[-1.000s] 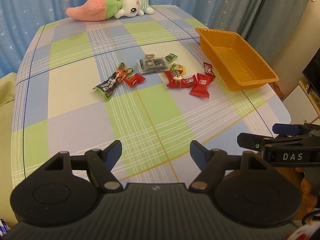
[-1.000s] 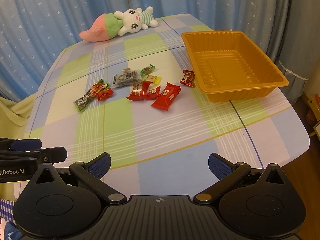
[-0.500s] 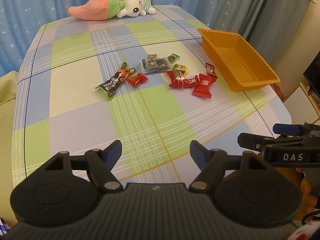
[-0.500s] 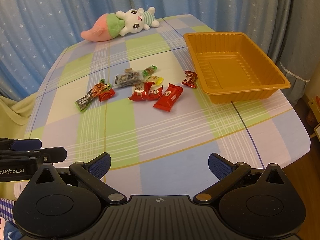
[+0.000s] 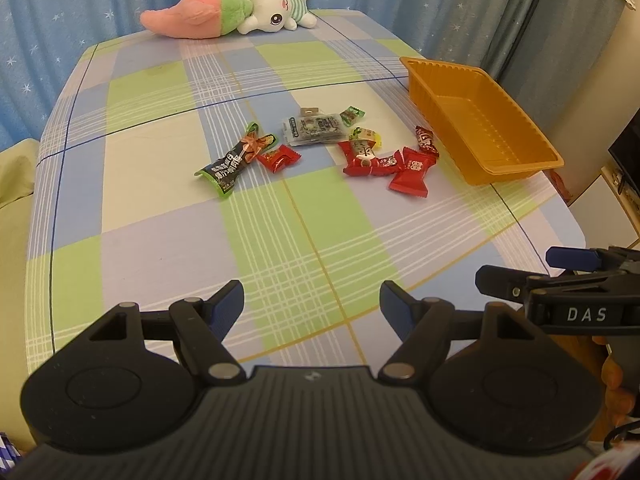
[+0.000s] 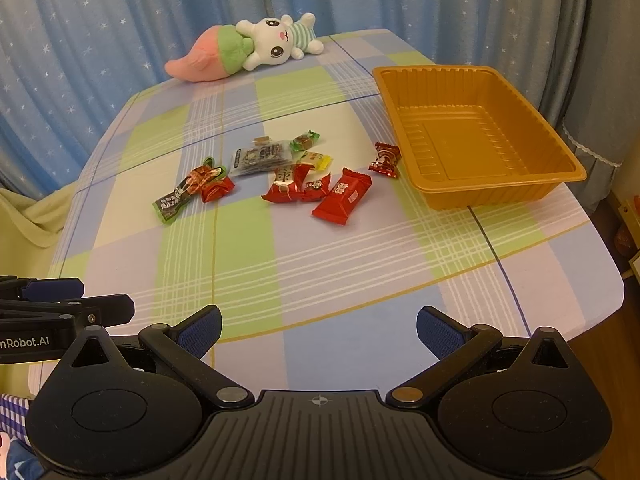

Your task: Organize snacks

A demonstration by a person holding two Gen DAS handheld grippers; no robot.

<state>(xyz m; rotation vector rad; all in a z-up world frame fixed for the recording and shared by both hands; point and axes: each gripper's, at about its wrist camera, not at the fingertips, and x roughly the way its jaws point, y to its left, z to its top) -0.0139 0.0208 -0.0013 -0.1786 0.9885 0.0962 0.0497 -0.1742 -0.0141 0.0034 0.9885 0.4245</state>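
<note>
Several wrapped snacks lie scattered mid-table: a large red packet (image 6: 342,196) (image 5: 412,171), a dark green-ended stick packet (image 6: 182,194) (image 5: 234,162), a clear grey packet (image 6: 260,157) (image 5: 314,130) and small red candies (image 6: 385,159). An empty orange tray (image 6: 500,184) (image 5: 516,166) stands to their right. My left gripper (image 5: 312,302) is open and empty over the near table edge. My right gripper (image 6: 318,330) is open and empty, also at the near edge, well short of the snacks.
A pink and green plush rabbit (image 6: 248,46) (image 5: 228,12) lies at the table's far edge. Blue star curtains (image 6: 120,20) hang behind. The checked tablecloth (image 6: 320,272) drops off at the right edge, with floor beyond.
Both grippers have moved slightly forward toward the snacks, so the snacks and tray sit a little lower and larger in view. Jaws stay open.
</note>
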